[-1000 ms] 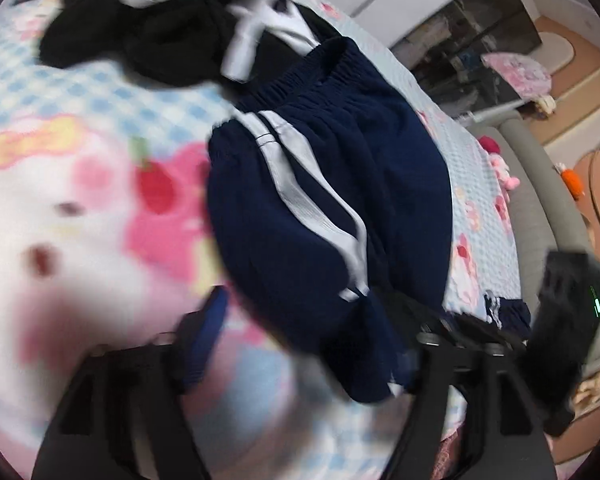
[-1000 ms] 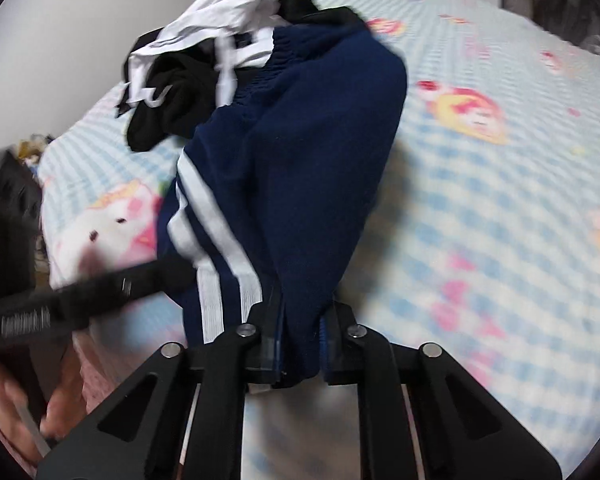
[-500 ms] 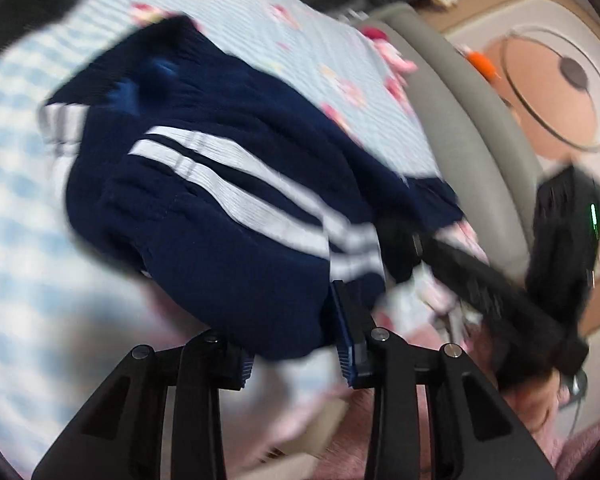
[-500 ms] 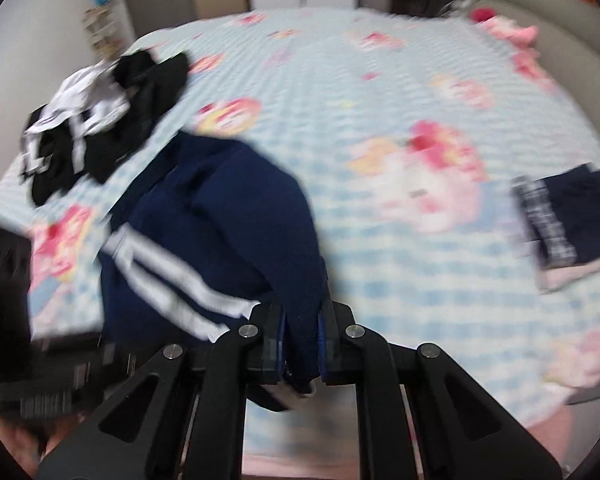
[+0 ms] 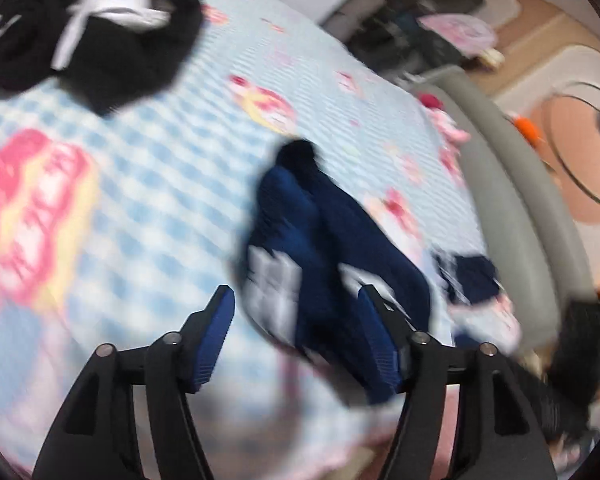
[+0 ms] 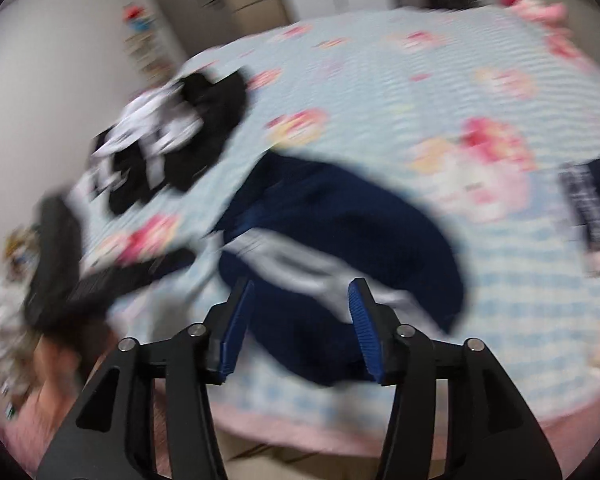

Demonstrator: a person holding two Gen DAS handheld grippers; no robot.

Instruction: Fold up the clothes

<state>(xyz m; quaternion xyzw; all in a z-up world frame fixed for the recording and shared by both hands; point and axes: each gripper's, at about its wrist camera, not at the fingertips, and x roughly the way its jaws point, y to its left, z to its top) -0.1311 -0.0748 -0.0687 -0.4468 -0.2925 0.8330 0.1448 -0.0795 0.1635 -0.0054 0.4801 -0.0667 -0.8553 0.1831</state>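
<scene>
Navy shorts (image 6: 340, 216) one, black-white heap (image 5: 88, 32) one, both grippers (image 5: 296, 320) (image 6: 300, 316) spread

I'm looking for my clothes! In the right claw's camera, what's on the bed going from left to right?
Black and white clothes pile → navy shorts with white stripes → dark folded garment with a checked edge at the right edge of the bed.

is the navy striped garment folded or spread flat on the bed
Bunched, not spread flat: the navy fabric garment with white stripes lies in a doubled-over heap on the blue checked bedsheet. Blur hides whether the fold is neat.
</scene>
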